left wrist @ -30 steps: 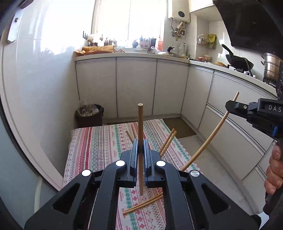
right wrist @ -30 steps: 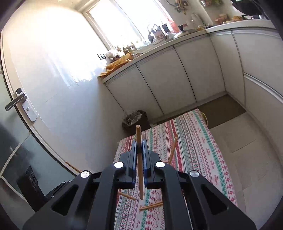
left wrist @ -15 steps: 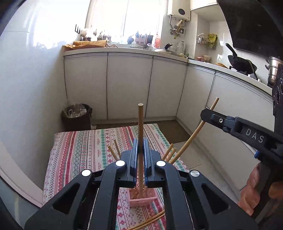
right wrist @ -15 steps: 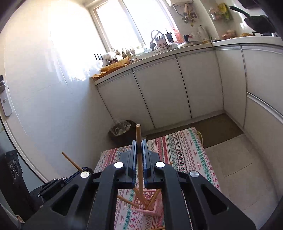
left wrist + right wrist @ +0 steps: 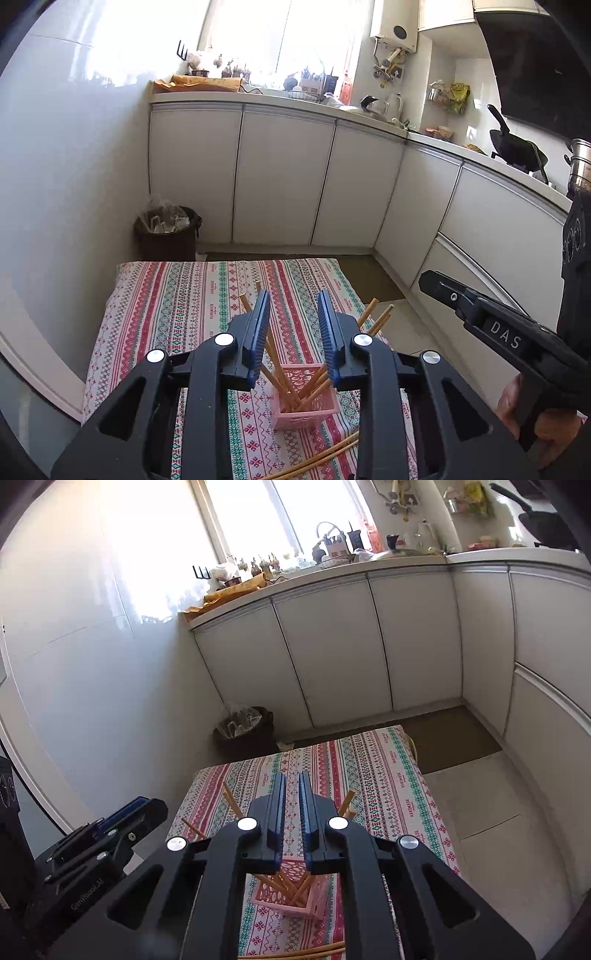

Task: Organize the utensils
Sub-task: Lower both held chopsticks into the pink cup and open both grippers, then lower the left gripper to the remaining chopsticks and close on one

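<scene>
Pink basket of wooden chopsticks sits on my striped worktop right below both grippers, left gripper fingers spread wide, right gripper fingers slightly parted, both empty.

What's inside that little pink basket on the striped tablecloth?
The pink basket holds several wooden chopsticks, standing tilted and fanning outward over its rim. Their lower ends and the basket floor are hidden by its walls, and the left tongs cover some shafts.
</scene>
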A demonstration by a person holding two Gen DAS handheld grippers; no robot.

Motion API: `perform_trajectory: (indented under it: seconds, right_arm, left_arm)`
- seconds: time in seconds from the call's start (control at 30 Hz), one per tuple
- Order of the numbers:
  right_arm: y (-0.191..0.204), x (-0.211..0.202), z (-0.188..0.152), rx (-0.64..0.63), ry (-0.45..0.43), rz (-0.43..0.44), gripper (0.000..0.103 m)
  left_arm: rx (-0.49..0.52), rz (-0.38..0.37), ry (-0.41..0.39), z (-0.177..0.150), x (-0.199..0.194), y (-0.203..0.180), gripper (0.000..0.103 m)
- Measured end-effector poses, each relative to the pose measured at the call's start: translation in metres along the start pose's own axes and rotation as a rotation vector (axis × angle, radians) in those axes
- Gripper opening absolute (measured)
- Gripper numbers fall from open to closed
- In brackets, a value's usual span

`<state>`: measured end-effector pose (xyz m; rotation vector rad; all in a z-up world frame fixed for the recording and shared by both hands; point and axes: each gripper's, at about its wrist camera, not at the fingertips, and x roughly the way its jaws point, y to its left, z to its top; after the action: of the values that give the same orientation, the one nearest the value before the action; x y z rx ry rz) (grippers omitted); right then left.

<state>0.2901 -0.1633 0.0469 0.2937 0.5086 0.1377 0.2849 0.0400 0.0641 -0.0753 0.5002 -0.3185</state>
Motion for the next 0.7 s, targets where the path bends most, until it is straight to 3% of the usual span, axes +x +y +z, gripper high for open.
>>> perform_trajectory:
  seconds: [0.2,0.27,0.3,0.37,0.47,0.57,0.63,0.7]
  right_arm:
    - [0.009,-0.02,-0.003,-0.028,0.003,-0.008,0.01]
    - [0.012,-0.027,-0.004,-0.036,0.003,-0.009,0.023]
    - [0.013,-0.03,-0.005,-0.036,0.001,-0.009,0.038]
    - [0.015,-0.038,-0.008,-0.036,-0.012,-0.02,0.052]
    - [0.014,-0.047,-0.014,-0.032,-0.004,-0.029,0.053]
    - [0.009,-0.056,-0.021,-0.026,0.001,-0.053,0.06]
    - [0.004,-0.065,-0.027,-0.018,-0.009,-0.074,0.073]
    - [-0.006,-0.074,-0.034,0.015,-0.024,-0.109,0.087]
  left_arm:
    - [0.009,0.011,-0.005,0.002,-0.02,-0.005,0.032]
    - [0.013,0.017,-0.006,0.001,-0.026,-0.006,0.037]
    - [0.015,0.02,-0.006,0.001,-0.029,-0.008,0.043]
    - [0.019,0.03,-0.013,-0.001,-0.036,-0.009,0.053]
    - [0.022,0.035,-0.019,-0.004,-0.046,-0.011,0.055]
    - [0.017,0.042,-0.025,-0.007,-0.054,-0.011,0.063]
    - [0.017,0.049,-0.03,-0.011,-0.059,-0.012,0.071]
    - [0.02,0.056,-0.023,-0.015,-0.06,-0.014,0.086]
